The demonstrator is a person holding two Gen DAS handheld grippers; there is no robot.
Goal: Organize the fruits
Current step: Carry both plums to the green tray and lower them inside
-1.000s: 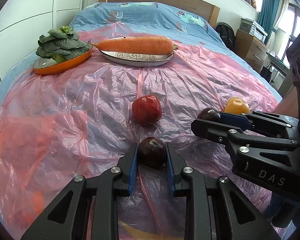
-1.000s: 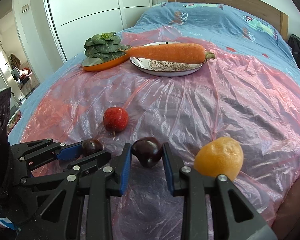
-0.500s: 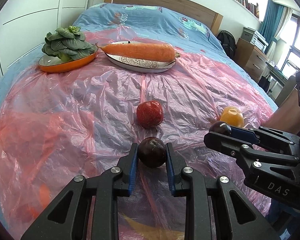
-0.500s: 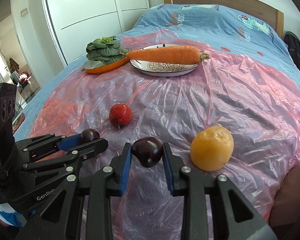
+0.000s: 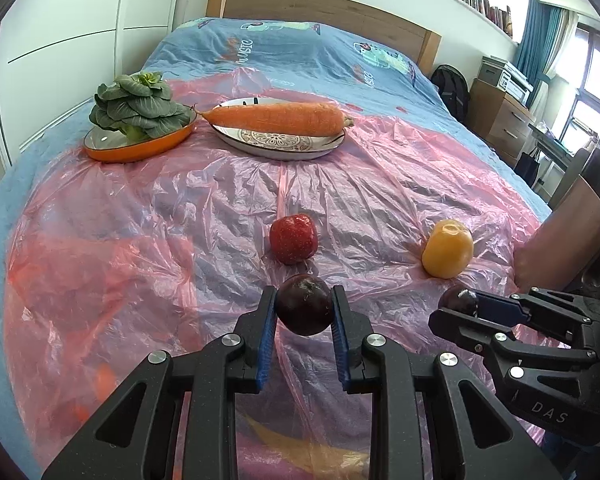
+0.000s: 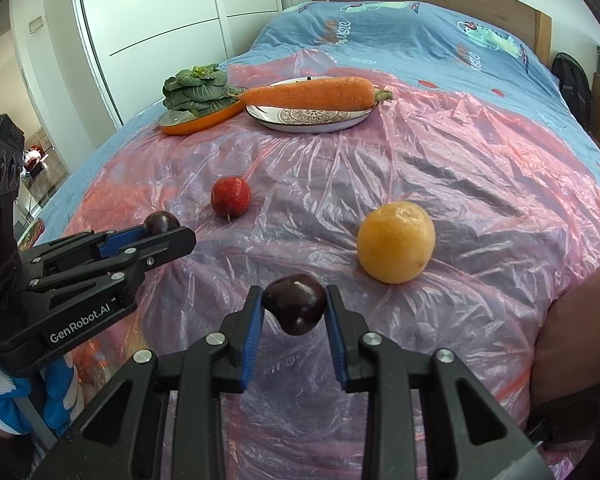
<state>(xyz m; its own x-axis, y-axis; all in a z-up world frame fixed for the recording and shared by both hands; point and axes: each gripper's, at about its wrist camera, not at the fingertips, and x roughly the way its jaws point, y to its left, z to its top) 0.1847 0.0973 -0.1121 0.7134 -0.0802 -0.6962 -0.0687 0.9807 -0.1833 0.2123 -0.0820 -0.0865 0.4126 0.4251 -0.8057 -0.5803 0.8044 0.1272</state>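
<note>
Left wrist view: a pink plastic sheet (image 5: 188, 216) covers the bed (image 5: 300, 52). Toward its far edge, a carrot (image 5: 278, 119) lies across a patterned plate (image 5: 260, 148), beside an orange dish (image 5: 140, 148) of greens (image 5: 140, 106). Mid-sheet sit an orange (image 5: 447, 254) and a red apple (image 5: 293, 239), well apart. Nearest, the left gripper (image 5: 304, 312) clamps a dark plum (image 5: 305, 309); the right gripper (image 6: 294, 309) pinches a second plum (image 6: 294, 307), both held above the sheet.
</note>
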